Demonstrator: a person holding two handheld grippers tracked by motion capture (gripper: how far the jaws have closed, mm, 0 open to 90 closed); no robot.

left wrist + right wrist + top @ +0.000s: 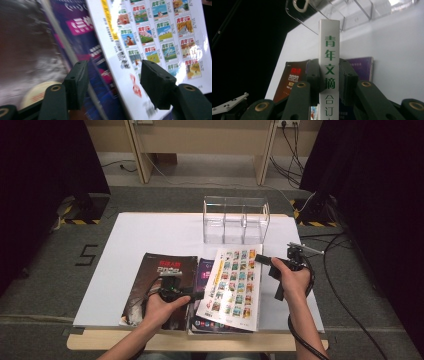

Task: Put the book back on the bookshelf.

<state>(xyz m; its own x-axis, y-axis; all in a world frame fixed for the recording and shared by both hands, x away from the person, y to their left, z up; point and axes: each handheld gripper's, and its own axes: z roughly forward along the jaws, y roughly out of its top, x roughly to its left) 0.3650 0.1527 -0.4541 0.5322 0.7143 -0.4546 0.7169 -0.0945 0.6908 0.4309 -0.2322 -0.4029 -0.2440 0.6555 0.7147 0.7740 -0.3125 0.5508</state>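
— what is the person at the desk (125, 227) holding?

— a claw in each hand. the right claw (263, 260) is clamped on the spine of a white book (231, 285), its cover printed with rows of small coloured pictures. in the right gripper view the spine (329, 65) stands upright between the two black jaws, green characters running down it, and the pads press on both sides.

— where is that book?

— near the front edge of the desk, right of the middle. it is tilted, its right side raised by the claw, and its lower left part lies over a purple book (205, 270) beneath it.

— and the left claw?

— the left claw (197, 296) is open. in the left gripper view its jaws stand apart, nothing pinched. the white book's cover (160, 45) lies beyond them, with the purple book (82, 37) to its left. i cannot tell whether either pad touches a cover.

— anything else on the desk?

— a dark book with red lettering (160, 280) lies flat at the front edge, left of the purple one and just beside it. the person's left hand (162, 307) rests over its lower right corner. a clear plastic rack with compartments (235, 220) stands near the back edge, well apart from the books. a white sheet covers most of the desk top.
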